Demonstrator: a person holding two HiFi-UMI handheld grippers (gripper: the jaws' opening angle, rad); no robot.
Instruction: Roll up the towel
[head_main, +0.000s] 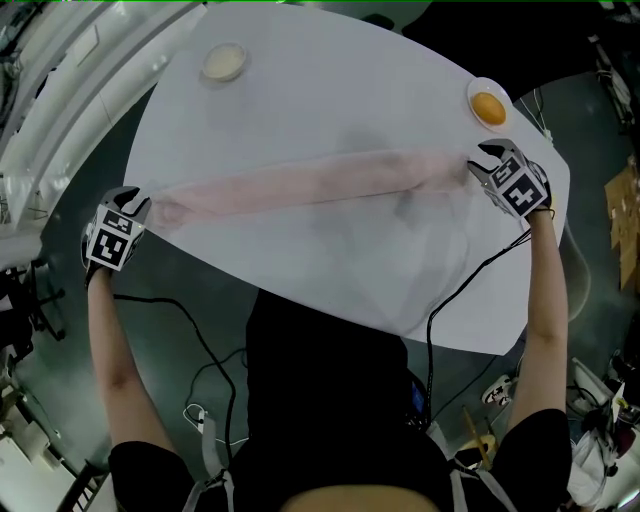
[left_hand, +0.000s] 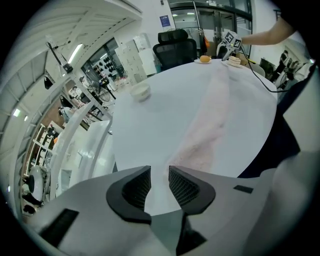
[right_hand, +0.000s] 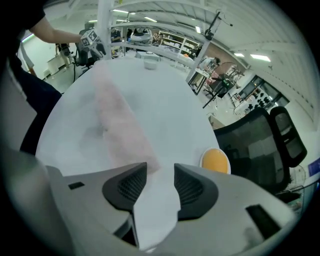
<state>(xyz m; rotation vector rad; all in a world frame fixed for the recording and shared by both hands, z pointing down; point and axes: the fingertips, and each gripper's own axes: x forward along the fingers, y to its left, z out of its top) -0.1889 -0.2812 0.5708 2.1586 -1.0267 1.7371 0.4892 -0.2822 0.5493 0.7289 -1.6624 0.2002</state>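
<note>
One pink towel, lying as a long narrow band across the middle of the head view, from centre left to centre right, on one round white table. Two grippers, one at each end of the band: left gripper at centre left, right gripper at right of centre, both with jaws apart and clamped on nothing. Same in the two gripper views: only bare tabletop between the jaws, with the towel's end just ahead and a little to one side. Two small dishes: a pale dish at upper left, well apart from the towel, and a dish with orange filling at upper right, near the right gripper. Seemingly between rolling passes, with the towel gathered lengthwise and neither end held. Next move probably calling for a fresh, even grip at both ends, keeping the band straight and clear of the orange dish.
</note>
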